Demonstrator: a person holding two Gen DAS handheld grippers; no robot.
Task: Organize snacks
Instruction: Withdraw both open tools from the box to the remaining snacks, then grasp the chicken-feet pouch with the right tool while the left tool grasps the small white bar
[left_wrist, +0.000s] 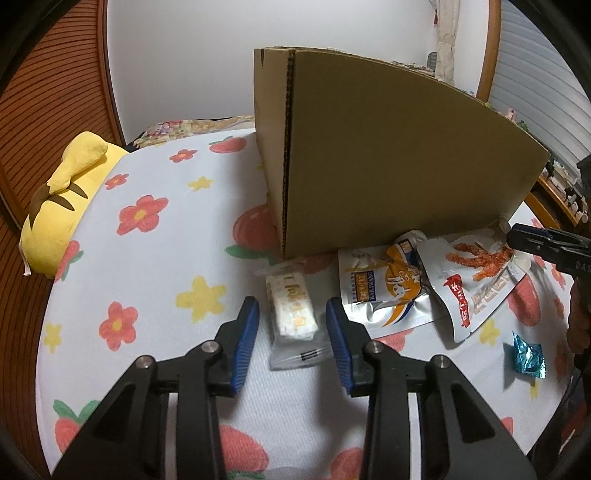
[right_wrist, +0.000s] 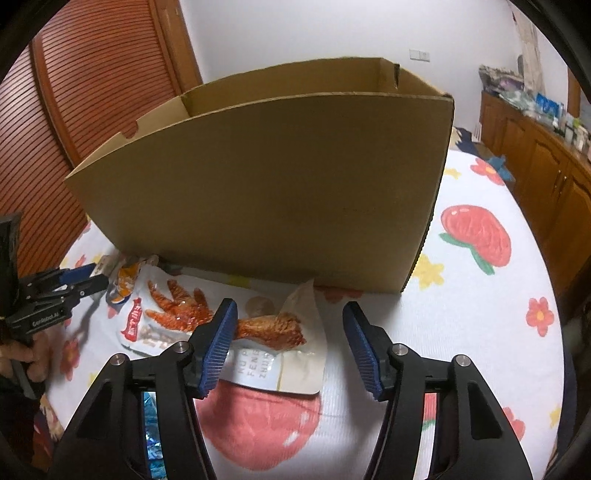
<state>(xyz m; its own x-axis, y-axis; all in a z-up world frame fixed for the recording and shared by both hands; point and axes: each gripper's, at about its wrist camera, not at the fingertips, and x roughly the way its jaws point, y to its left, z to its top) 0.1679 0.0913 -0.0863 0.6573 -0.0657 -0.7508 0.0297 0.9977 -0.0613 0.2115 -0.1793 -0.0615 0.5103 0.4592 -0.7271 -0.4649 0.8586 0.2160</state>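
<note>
Left wrist view: tools over snacks by the box

Left wrist view shows the left tool (left_wrist: 291, 314) with its jaws apart, straddling a white wrapped bar (left_wrist: 291, 308) on the flowered bed cover (left_wrist: 147, 266) without pressing it. The right tool (right_wrist: 288, 332) also stands apart over a chicken-leg pouch (right_wrist: 280, 354). A cardboard box (right_wrist: 266, 192) stands just behind the snacks, near a chicken-feet pouch (right_wrist: 166, 314).
</note>
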